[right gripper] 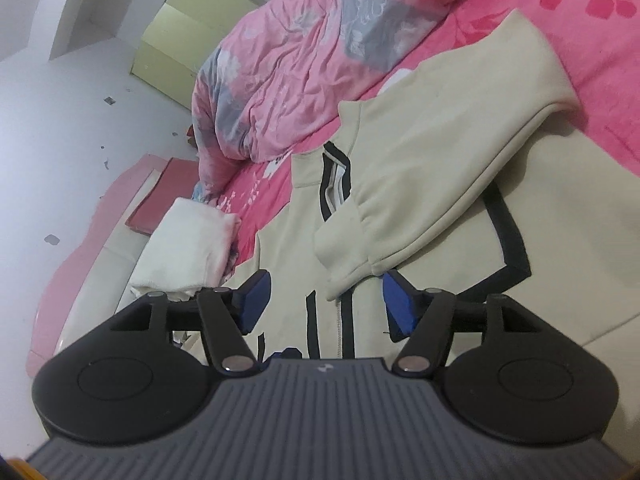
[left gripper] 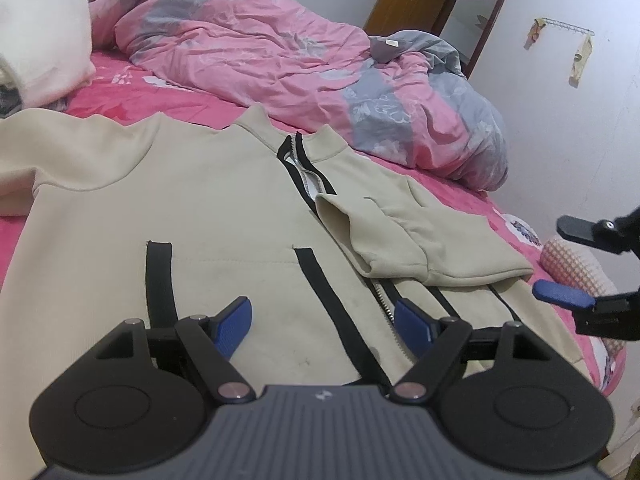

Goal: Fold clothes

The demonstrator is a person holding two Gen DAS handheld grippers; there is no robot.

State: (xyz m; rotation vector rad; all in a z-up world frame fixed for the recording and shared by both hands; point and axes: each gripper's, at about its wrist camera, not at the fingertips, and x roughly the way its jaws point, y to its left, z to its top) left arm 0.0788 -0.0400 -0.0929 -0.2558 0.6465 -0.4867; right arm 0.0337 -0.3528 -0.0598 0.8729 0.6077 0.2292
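Left wrist view: the left hand-held gripper (left gripper: 322, 322) hangs low over the front of a cream jacket (left gripper: 208, 208) that lies spread face up on the bed (left gripper: 168, 92), pointing somewhat downward with its blue fingers spread wide and nothing between them. The jacket's one sleeve (left gripper: 404, 236) is folded across the chest, its cuff lying beside the zip (left gripper: 386, 300); the other sleeve runs off toward the left edge of the picture. The right hand-held gripper (left gripper: 560, 264) shows at the right edge of the frame, rolled so one finger sits above the other, jaws apart and empty, just off the jacket's side over the pink sheet. In the right wrist view the folded sleeve's cuff (right gripper: 352, 276) lies just ahead of the parted fingertips, untouched. A crumpled pink and grey quilt (left gripper: 280, 52) fills the far side of the bed, and a folded white garment (right gripper: 188, 248) sits near the jacket's shoulder, leaving a bare strip of sheet between jacket and quilt.
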